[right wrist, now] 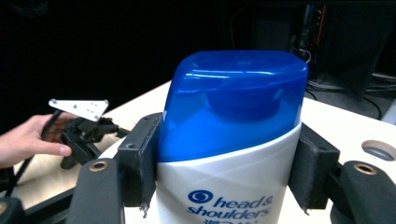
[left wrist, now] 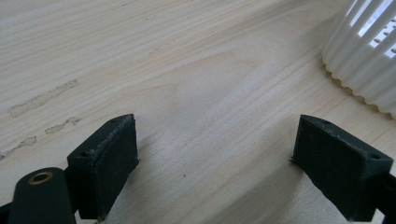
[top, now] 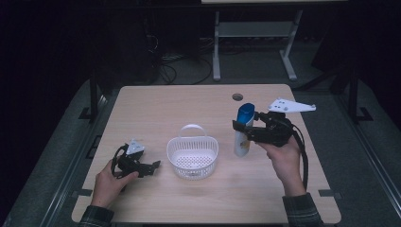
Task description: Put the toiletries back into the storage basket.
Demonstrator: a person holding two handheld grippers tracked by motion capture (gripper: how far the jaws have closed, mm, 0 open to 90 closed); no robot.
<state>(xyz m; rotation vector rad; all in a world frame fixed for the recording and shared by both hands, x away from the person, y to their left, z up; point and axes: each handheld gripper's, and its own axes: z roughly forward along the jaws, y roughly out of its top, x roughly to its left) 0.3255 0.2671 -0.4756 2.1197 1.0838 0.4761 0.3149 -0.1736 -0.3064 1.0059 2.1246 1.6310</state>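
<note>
Shampoo bottle (top: 243, 135) stands right of centre, our right gripper (top: 241, 126) clamped below its cap, probably for the basket (top: 192, 158). Lower left, our left gripper (top: 153, 166) rests. Its view shows jaws wide, empty. Right view: pads (right wrist: 137, 158) squeeze the bottle.

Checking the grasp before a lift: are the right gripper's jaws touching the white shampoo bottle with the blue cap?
Touching. The right gripper view shows both black jaws pressed against the shampoo bottle, no gap either side.
</note>
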